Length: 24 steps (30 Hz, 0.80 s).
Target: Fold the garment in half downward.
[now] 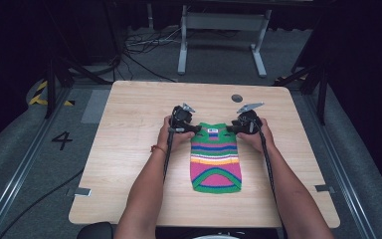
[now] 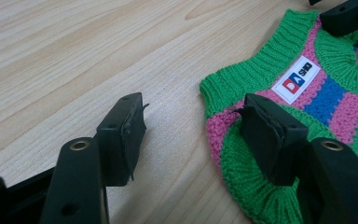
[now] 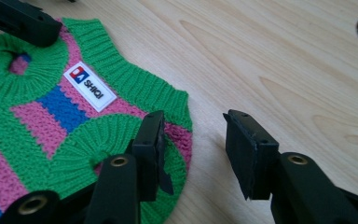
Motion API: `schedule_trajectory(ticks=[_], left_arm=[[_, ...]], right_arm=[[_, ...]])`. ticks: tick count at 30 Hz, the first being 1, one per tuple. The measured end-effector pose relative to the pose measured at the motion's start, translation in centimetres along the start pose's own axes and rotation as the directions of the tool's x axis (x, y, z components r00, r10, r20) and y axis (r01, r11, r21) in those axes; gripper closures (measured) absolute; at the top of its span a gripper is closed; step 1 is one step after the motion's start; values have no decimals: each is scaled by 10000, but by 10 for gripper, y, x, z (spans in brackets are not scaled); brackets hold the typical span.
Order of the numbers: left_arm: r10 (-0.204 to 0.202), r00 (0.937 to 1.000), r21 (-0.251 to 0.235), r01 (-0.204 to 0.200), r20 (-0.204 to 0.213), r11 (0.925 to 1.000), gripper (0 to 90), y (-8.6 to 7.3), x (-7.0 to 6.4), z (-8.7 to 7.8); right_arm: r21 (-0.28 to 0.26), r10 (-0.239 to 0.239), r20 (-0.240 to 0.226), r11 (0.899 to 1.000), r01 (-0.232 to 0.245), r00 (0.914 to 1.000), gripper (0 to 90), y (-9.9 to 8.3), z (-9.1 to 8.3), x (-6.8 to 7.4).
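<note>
Striped knit sweater (image 1: pixel 216 157) lies flat on the table (image 1: pixel 129 149) between left gripper (image 1: pixel 195 128) and right gripper (image 1: pixel 230 129), jaws spread.

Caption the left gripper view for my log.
Left gripper, open, straddles a corner of the striped green, pink and blue knitted sweater on the light wooden table.

We see bare forearms, no sleeves; an orange-red band (image 1: pixel 157 148) on the left wrist. Both the left gripper (image 1: pixel 197 128) and right gripper (image 1: pixel 227 129) are black, each carrying a grey three-cornered plate and trailing a black cable. Brass-ringed holes mark the jaw arms
</note>
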<state>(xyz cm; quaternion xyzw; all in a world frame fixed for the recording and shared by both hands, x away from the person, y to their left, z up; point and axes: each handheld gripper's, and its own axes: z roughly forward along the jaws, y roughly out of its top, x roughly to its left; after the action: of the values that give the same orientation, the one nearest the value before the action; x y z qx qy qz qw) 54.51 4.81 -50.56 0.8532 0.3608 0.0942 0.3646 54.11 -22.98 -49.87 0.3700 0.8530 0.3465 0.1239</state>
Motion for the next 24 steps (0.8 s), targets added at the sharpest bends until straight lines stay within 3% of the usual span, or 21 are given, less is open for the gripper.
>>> schedule_trajectory(ticks=[4,6,10,11,15,24], left_arm=[[352,9994,128,-352,-64,9993,435,1,-4,0],[411,9991,96,-412,108,9991,493,0,-5,-1],[645,9955,129,-656,694,9978,665,0,-5,-2],[680,9955,139,-690,659,9975,724,0,-7,-2],[1029,9940,214,-1038,362,9944,806,4,-14,-1],[1429,9897,304,-1427,-52,9893,831,9,-19,-4]], right_arm=[[0,270,-155,9996,-270,9995,592,-1,2,-1],[-17,348,-209,9994,-349,9992,613,-2,1,-1],[88,287,-409,9996,-284,9987,749,-1,1,1],[127,172,-489,9998,-166,9987,771,0,1,3],[70,178,-539,9998,-174,9984,801,0,1,3],[-337,55,-430,9994,-69,9991,858,-4,-6,7]])
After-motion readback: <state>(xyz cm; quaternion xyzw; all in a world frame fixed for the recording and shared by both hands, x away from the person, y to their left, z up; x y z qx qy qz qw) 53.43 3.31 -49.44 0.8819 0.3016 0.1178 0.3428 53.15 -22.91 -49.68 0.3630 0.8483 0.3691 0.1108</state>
